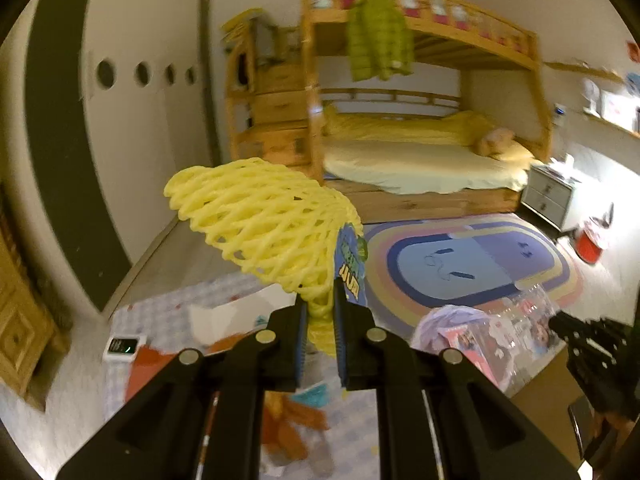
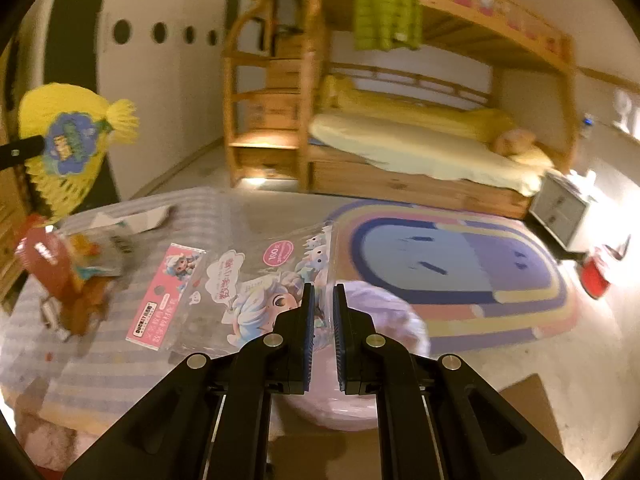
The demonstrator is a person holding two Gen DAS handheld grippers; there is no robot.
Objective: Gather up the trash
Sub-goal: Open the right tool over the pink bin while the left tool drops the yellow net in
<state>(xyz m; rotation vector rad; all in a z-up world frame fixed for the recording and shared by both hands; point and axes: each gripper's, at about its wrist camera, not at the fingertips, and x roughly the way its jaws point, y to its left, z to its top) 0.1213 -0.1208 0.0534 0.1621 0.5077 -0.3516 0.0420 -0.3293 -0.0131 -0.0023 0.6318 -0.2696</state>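
The yellow foam net (image 1: 260, 220) with its blue label (image 1: 351, 268) hangs pinched in my left hand-held gripper (image 1: 320, 312) above the cluttered desk (image 2: 120, 360), while my right hand-held gripper (image 2: 320, 312) clamps a clear printed plastic bag (image 2: 256, 280) over the pink bin (image 2: 384, 320).

wooden bunk bed (image 1: 420, 92) against far wall | green jacket (image 1: 378, 36) hanging from top rail | rainbow rug (image 1: 472, 264) on floor | grey nightstand (image 1: 550, 196) beside bed

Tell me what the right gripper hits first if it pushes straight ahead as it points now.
Probably nothing new: the right gripper is already shut on the clear cartoon-printed plastic bag. Beyond it lies the rainbow rug, though depth is unclear.
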